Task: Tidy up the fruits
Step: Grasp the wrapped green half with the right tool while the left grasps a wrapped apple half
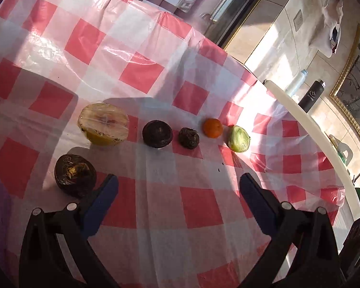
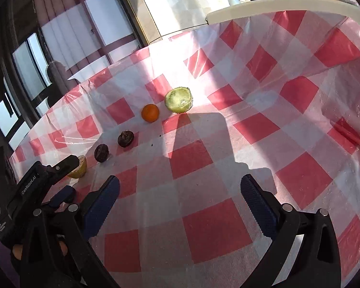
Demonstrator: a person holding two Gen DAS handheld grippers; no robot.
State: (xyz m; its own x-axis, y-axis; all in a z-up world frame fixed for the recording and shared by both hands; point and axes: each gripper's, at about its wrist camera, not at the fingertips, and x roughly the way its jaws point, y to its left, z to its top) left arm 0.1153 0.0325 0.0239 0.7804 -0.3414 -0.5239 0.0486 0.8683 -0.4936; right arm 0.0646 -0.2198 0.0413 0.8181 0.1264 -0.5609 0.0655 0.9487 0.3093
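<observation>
Holding both hand-held grippers over the surface [image 1: 180, 228], nothing gripped. Left hand-held gripper [image 1: 178, 187]: jaws spread wide, empty. Right hand-held gripper [image 2: 180, 187]: same, wide apart and empty.

Fruit layout on the checked cloth: a row of five, spaced apart, none touching: big wrapped yellow half [image 1: 103, 124], dark round fruit [image 1: 157, 133], smaller dark fruit [image 1: 189, 138], orange [image 1: 212, 128], cut green half [image 1: 238, 139]. One more big dark fruit [image 1: 75, 178] sits out of line, just beside my left gripper's left finger. My guess is that it's the one left to place.

Risks from here:
- That fruit looks wider than most and rounded. An off-centre pinch could squirt it sideways, towards the surface's near edge.
- Plastic cloth is loose and wrinkled. Dragging a fingertip could snag it and shift the whole row.
- Orange and the dark round ones can roll if nudged. The cut halves look more stable.
- Cling film on the yellow half is probably slippery; a hard squeeze could tear it.
- Strong glare around the green half makes its edge hard to judge in the right wrist view.
- The grippers are close together on the left, so a careless swing could knock one against the other.
</observation>
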